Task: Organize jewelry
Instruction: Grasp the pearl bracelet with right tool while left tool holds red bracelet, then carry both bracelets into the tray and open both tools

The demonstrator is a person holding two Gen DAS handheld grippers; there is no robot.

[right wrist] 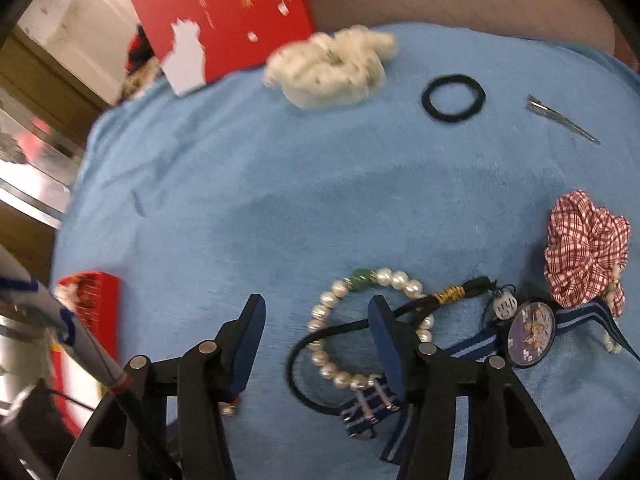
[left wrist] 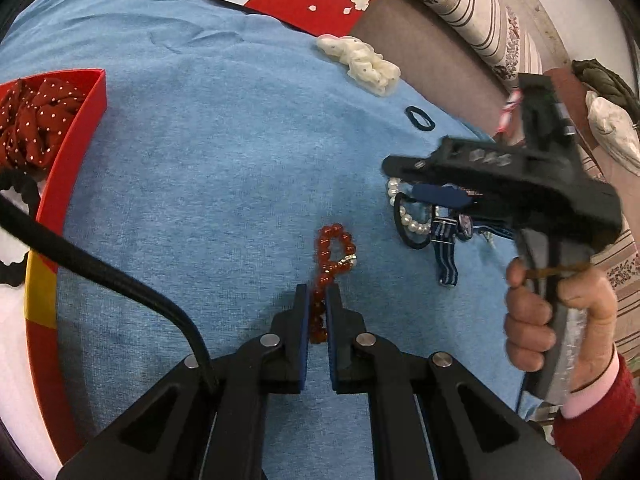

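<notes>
While the left gripper point(left wrist: 317, 300) pinches the red bead bracelet point(left wrist: 332, 264), the right gripper point(right wrist: 316, 312) hangs spread over the pearl bracelet point(right wrist: 360, 320)

Left jaws are clamped on the near end of the red beads, whose loop lies ahead on the blue towel point(left wrist: 200, 160), and the right jaws stand wide apart, one finger point(right wrist: 382, 332) over the pearl loop, a black cord point(right wrist: 320, 340) and a striped watch strap point(right wrist: 370, 404) beside it; a blue-faced watch point(right wrist: 530, 334) lies to the right, next to a red checked scrunchie point(right wrist: 584, 248), with a black hair tie point(right wrist: 453, 98), a metal hair clip point(right wrist: 560, 118) and a cream scrunchie point(right wrist: 332, 68) farther off, well apart from the pile, and a red box point(left wrist: 76, 136) at the towel's left edge holds a red dotted scrunchie point(left wrist: 32, 120)
</notes>
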